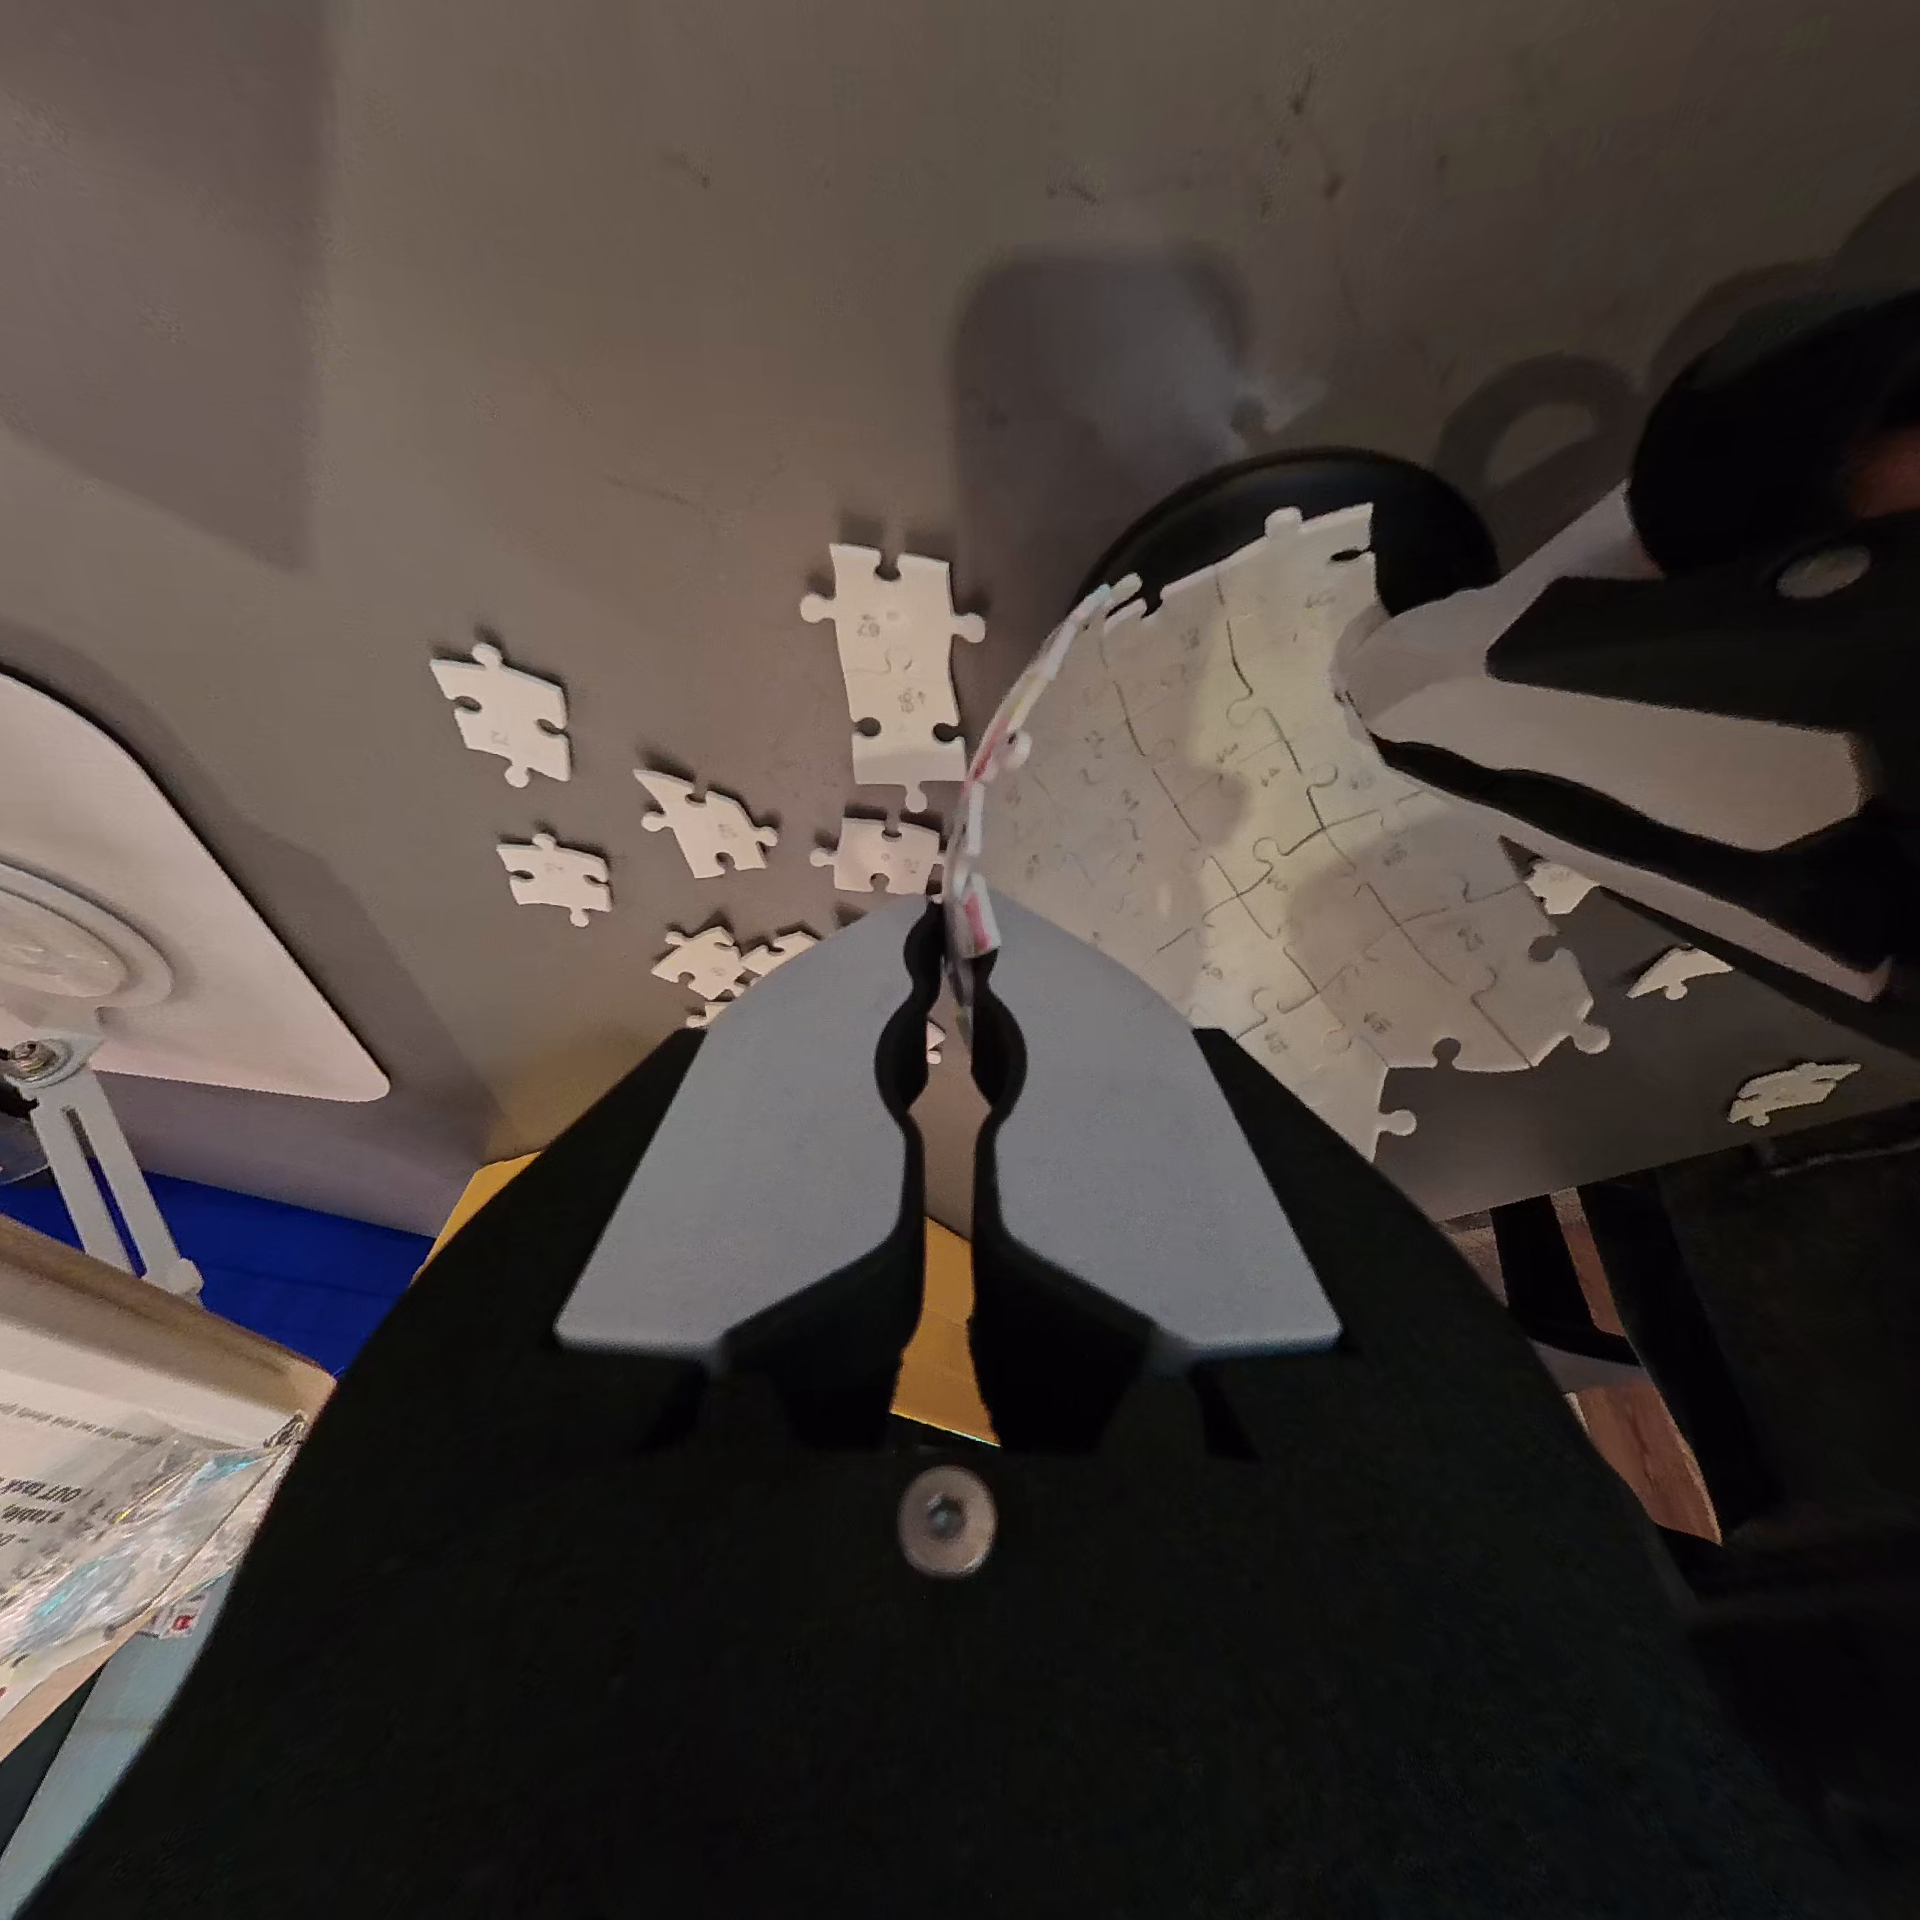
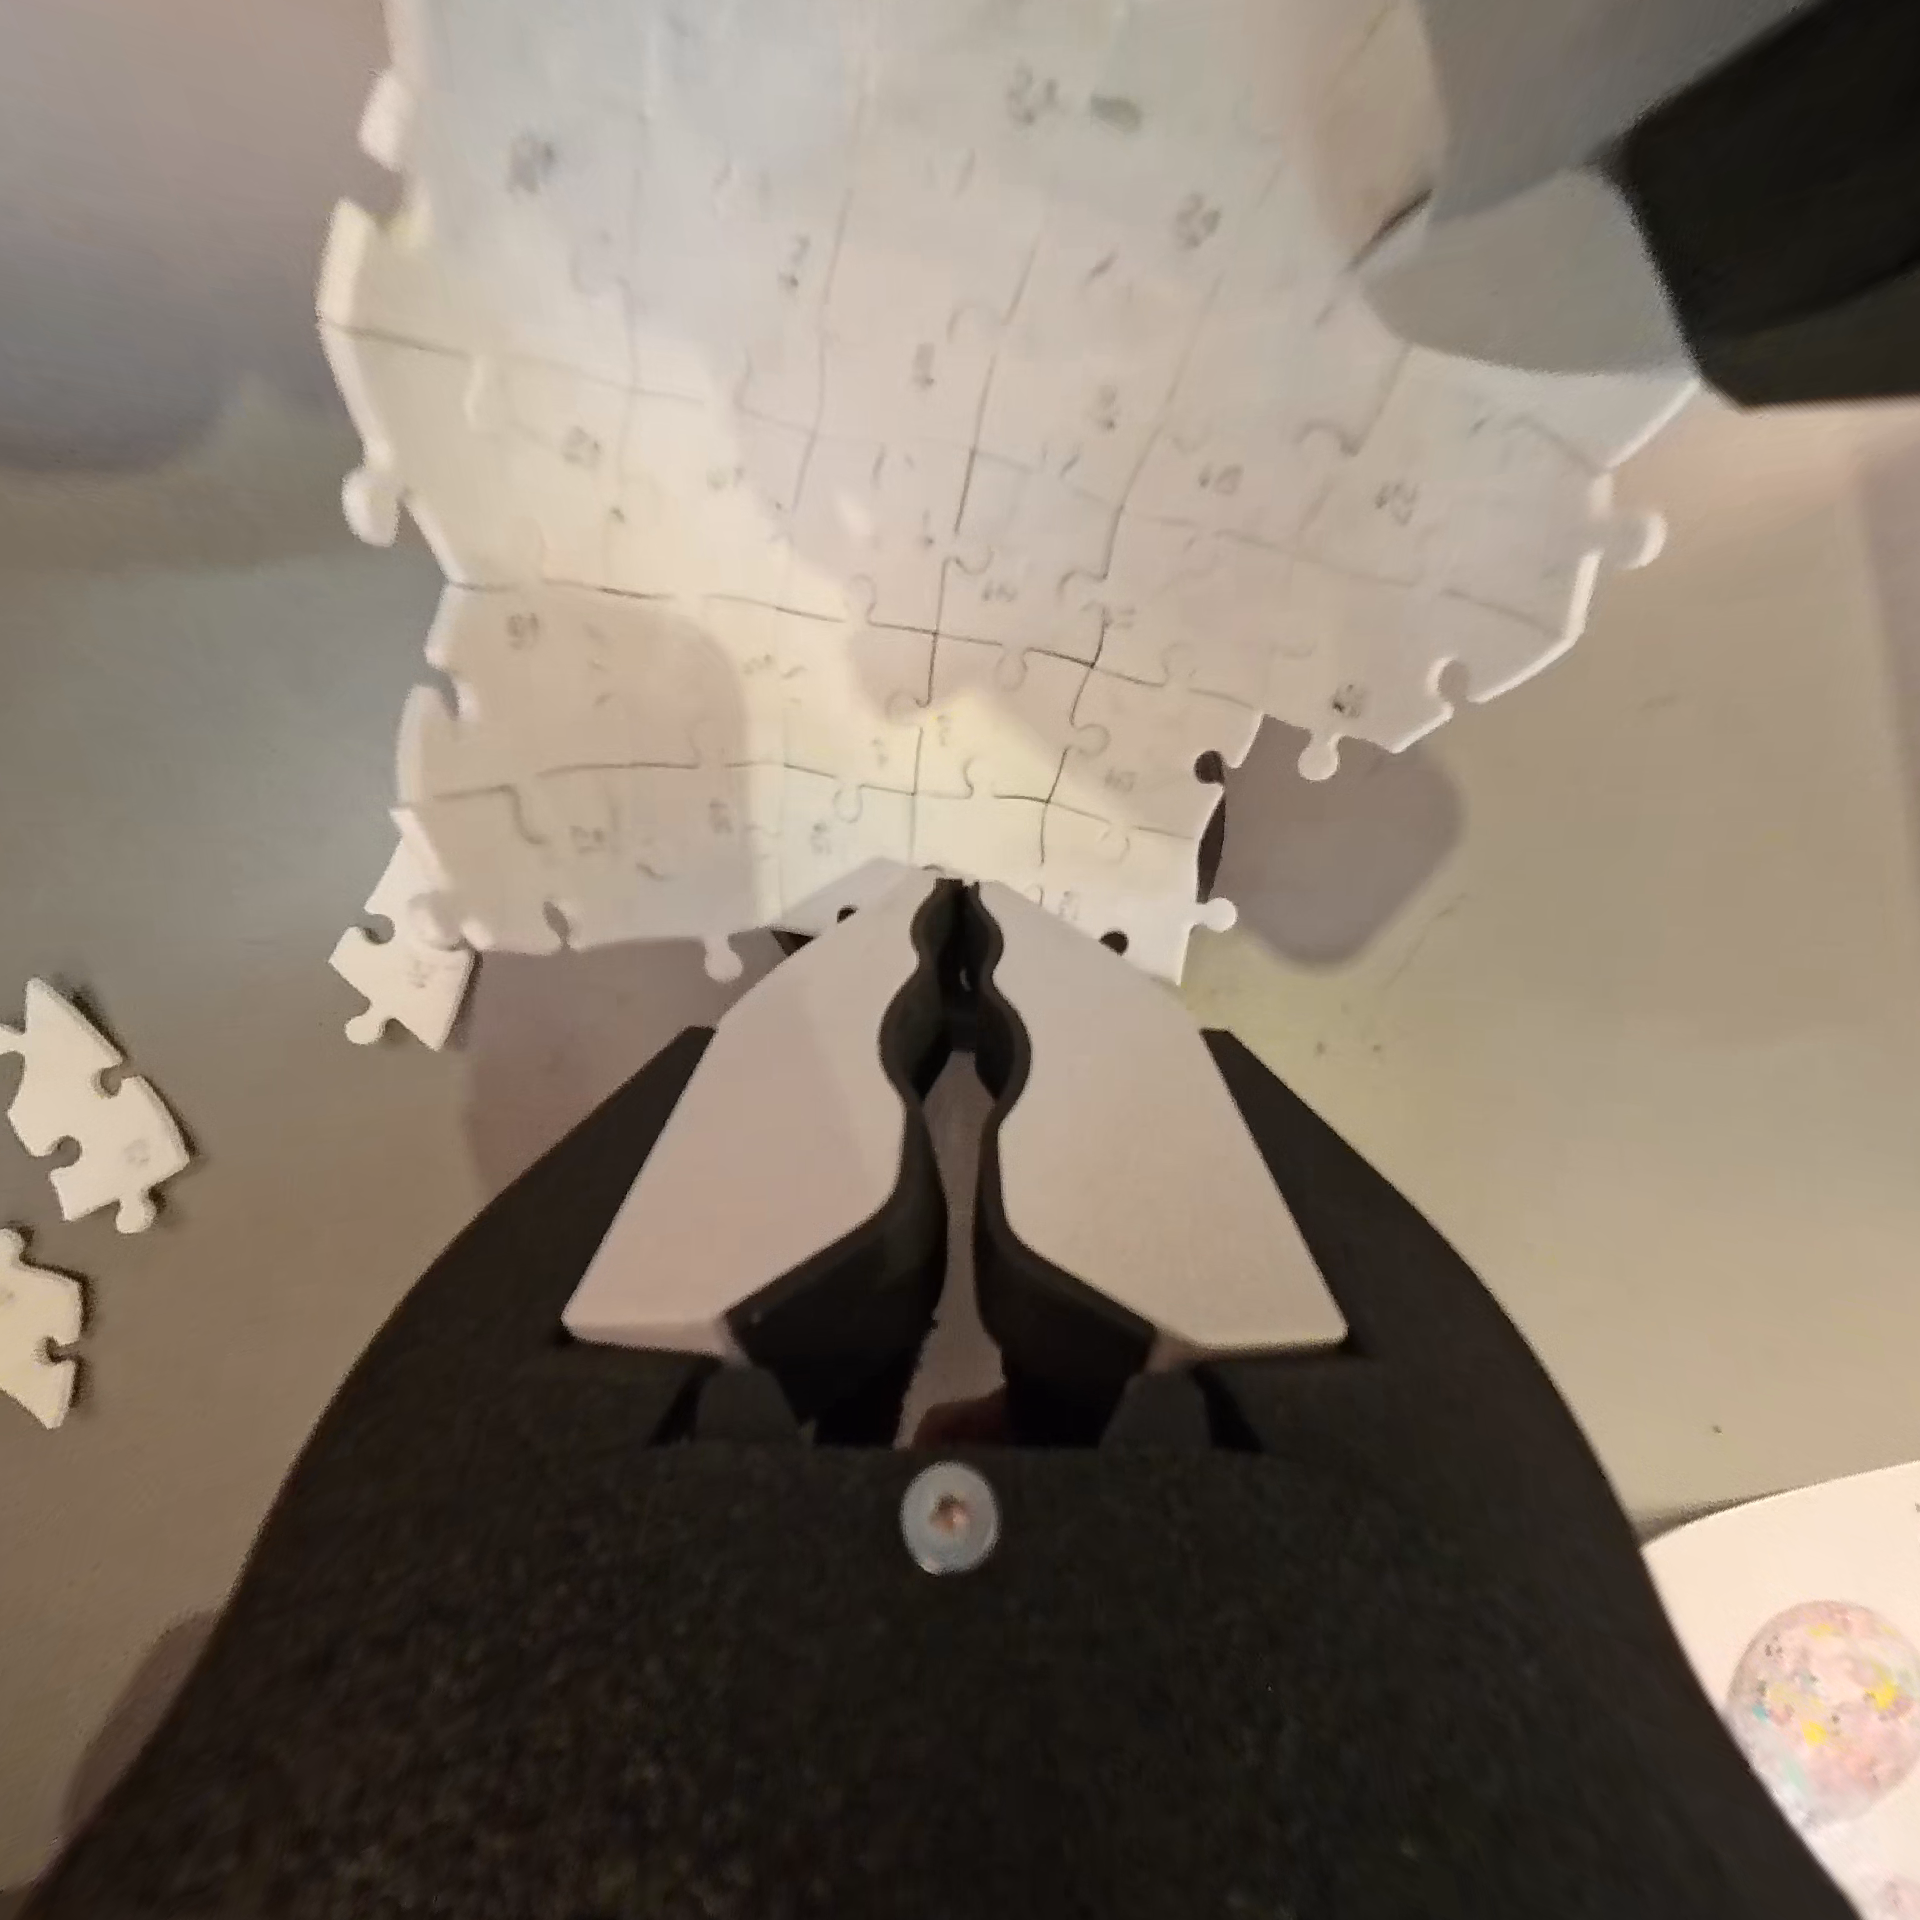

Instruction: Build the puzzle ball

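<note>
A curved, partly built puzzle ball shell [image 1: 1247,831] of white numbered pieces is held above the grey table. My left gripper [image 1: 961,935] is shut on its near edge, where the printed outer side shows. My right gripper [image 2: 961,894] is shut on the opposite edge of the shell [image 2: 935,468]; it also shows in the left wrist view [image 1: 1558,748] at the right. Several loose white pieces [image 1: 904,665] lie on the table beyond the shell, and some lie at the left in the right wrist view [image 2: 94,1122].
A black round stand [image 1: 1299,499] sits behind the shell. A white lamp base [image 1: 156,883] is at the left, with a cardboard box [image 1: 125,1382] below it. A printed sheet [image 2: 1808,1683] lies at the lower right. The table edge [image 1: 1662,1174] runs at the right. The left gripper's tips are roughly 10 centimetres from the right gripper's.
</note>
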Demonstrator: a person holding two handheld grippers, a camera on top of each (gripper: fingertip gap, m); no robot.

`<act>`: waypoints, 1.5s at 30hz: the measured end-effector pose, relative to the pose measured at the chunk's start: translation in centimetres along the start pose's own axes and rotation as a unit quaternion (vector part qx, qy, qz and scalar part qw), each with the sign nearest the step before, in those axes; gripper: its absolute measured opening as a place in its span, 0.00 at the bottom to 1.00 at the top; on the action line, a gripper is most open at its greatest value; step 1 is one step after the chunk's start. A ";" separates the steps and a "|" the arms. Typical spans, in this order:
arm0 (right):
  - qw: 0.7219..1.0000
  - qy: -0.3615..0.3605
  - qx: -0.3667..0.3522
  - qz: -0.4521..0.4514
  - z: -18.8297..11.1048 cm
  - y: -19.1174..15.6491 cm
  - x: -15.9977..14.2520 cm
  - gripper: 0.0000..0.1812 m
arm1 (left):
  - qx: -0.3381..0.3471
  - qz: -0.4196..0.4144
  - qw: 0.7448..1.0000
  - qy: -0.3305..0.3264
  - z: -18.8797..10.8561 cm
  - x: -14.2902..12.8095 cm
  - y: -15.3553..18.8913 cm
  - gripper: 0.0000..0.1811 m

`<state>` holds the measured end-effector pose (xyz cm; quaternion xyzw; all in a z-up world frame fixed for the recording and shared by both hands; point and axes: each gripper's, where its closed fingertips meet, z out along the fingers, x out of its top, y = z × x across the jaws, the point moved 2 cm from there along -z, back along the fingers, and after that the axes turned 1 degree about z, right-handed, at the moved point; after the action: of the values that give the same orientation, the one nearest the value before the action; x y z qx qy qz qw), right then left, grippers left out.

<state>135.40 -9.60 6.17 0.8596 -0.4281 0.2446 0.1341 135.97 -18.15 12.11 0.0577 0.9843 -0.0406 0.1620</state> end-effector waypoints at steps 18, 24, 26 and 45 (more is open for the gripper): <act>1.000 -0.014 0.002 -0.019 0.3 -0.2 0.1 0.00 | 0.002 -0.001 1.000 0.006 -0.2 0.0 0.0 0.01; 0.999 0.036 -0.014 0.014 -2.0 1.6 1.5 0.00 | -0.001 0.000 1.000 0.011 -0.1 0.1 0.1 0.01; 0.996 0.051 -0.043 0.051 -3.0 3.4 1.2 0.00 | -0.005 -0.002 1.000 0.012 -0.1 0.1 0.0 0.01; 0.998 0.022 -0.045 -0.034 1.3 1.8 1.5 0.00 | -0.042 -0.027 0.999 -0.007 0.7 -1.1 -0.1 0.01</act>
<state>135.07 -12.23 5.92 0.8611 -0.4064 0.2395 0.1897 137.21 -18.43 11.85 0.0237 0.9852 -0.0036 0.1696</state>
